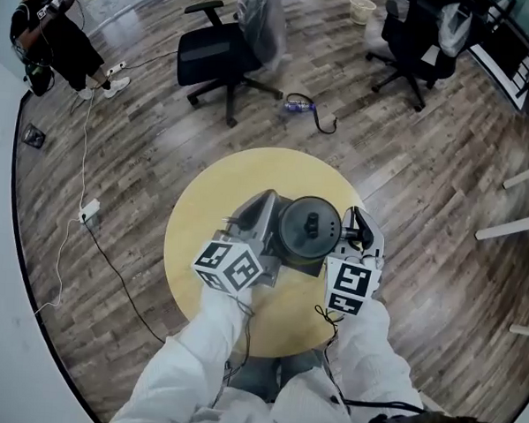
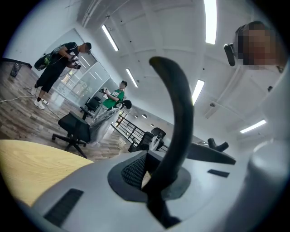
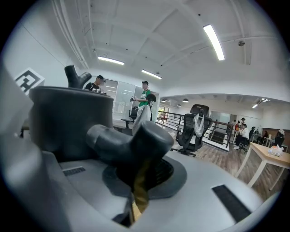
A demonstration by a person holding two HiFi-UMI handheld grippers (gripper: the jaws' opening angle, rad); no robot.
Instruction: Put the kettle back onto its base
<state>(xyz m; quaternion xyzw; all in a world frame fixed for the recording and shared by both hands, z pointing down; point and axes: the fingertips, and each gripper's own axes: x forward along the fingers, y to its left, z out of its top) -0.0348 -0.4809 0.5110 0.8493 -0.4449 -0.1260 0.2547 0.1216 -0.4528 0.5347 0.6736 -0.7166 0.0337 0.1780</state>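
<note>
Kettle (image 1: 308,228) looks rigid, probably heavy if full; my right tool (image 1: 359,225) grips its handle (image 3: 131,138), left tool (image 1: 263,211) clenched shut.

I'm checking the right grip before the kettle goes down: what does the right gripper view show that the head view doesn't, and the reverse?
Only the right gripper view: the right gripper, jaws closed on a stubby black part, plus ceiling lights. Only the head view: the round yellow table and the person's white sleeves. Both: the dark kettle, beside the right gripper.
</note>
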